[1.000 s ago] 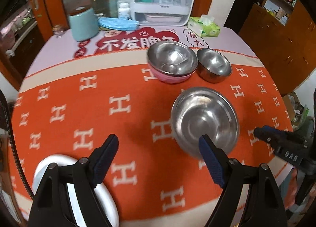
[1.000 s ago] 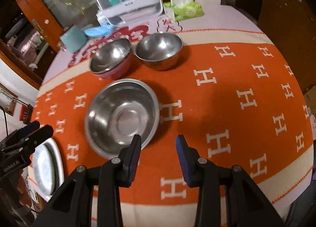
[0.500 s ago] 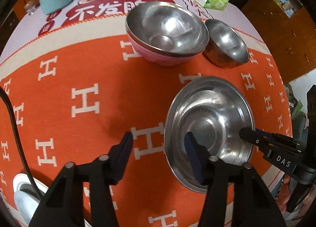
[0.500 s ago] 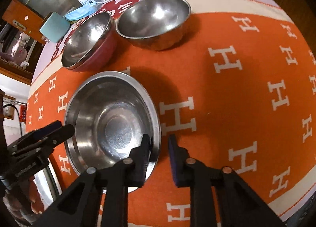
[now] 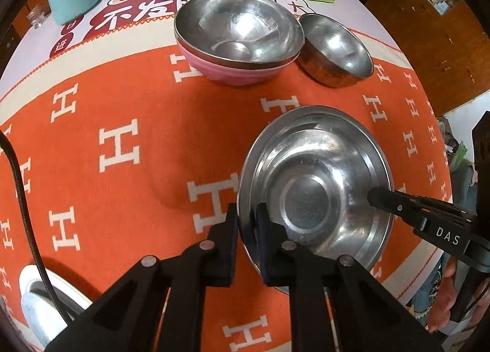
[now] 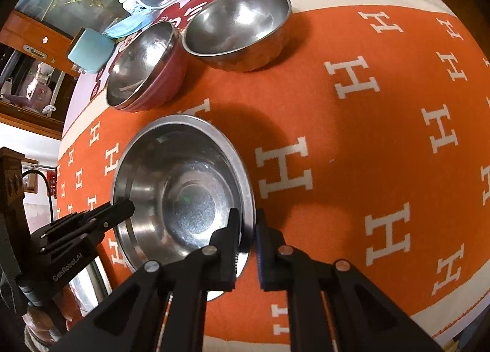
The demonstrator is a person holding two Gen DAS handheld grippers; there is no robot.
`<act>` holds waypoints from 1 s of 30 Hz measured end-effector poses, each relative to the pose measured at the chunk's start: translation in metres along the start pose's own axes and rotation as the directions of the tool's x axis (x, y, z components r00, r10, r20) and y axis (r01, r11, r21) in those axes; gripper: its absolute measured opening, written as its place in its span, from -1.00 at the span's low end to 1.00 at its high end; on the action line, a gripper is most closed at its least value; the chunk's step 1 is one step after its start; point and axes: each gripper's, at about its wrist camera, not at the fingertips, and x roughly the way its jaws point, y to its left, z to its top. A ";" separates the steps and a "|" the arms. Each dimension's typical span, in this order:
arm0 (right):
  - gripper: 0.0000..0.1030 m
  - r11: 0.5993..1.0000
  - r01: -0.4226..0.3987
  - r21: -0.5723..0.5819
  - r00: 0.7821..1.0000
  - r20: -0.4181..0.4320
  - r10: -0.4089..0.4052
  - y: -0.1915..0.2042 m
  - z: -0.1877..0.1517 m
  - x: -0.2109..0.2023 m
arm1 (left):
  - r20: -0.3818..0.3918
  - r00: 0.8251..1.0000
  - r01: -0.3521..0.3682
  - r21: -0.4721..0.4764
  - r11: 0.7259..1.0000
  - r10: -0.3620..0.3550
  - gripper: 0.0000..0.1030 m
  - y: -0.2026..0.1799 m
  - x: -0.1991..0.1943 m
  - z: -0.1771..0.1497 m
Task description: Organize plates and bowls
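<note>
The wide steel dish [image 5: 315,186] sits on the orange cloth near the desk's front edge, thin, stiff, light and probably slippery, so its flat rim is the place to grip. The left tool [image 5: 246,223] and right tool [image 6: 246,229] are each clamped on opposite rim edges. The pink-sided bowl [image 5: 239,36] and small steel bowl [image 5: 335,49] stand behind, apart from it.

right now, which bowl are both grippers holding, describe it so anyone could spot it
On the orange tablecloth patterned with white H's, look at the near edge, in front of two deeper bowls. The wide steel bowl sits there alone, each gripper's jaws clamped on opposite sides of its rim. Unlike the pink-sided bowl and small steel bowl, it is shallow with a flat rim.
</note>
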 end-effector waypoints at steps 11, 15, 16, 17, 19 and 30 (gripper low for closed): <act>-0.83 0.998 -0.038 -0.044 0.997 0.062 0.041 0.021 -0.030 -0.033 | 0.070 0.997 -0.030 0.006 1.000 0.030 -0.81 0.001 -0.055 -0.036; -0.83 0.996 -0.034 -0.081 0.996 0.076 0.040 0.033 -0.045 -0.042 | 0.084 0.996 -0.042 0.013 0.999 0.041 -0.80 0.003 -0.072 -0.060; -0.83 0.995 -0.032 -0.092 0.996 0.075 0.039 0.035 -0.049 -0.043 | 0.082 0.996 -0.043 0.011 0.999 0.042 -0.80 0.003 -0.074 -0.065; -0.83 0.994 -0.028 -0.104 0.997 0.072 0.036 0.038 -0.054 -0.044 | 0.079 0.996 -0.043 0.010 0.999 0.043 -0.80 0.004 -0.076 -0.072; -0.83 0.993 -0.026 -0.115 0.997 0.066 0.034 0.039 -0.063 -0.044 | 0.068 0.997 -0.042 0.005 0.999 0.042 -0.79 0.007 -0.076 -0.087; -0.83 0.989 -0.010 -0.148 0.999 -0.052 0.002 0.038 -0.116 -0.014 | -0.054 0.996 -0.065 0.001 0.998 0.065 -0.75 0.011 -0.046 -0.146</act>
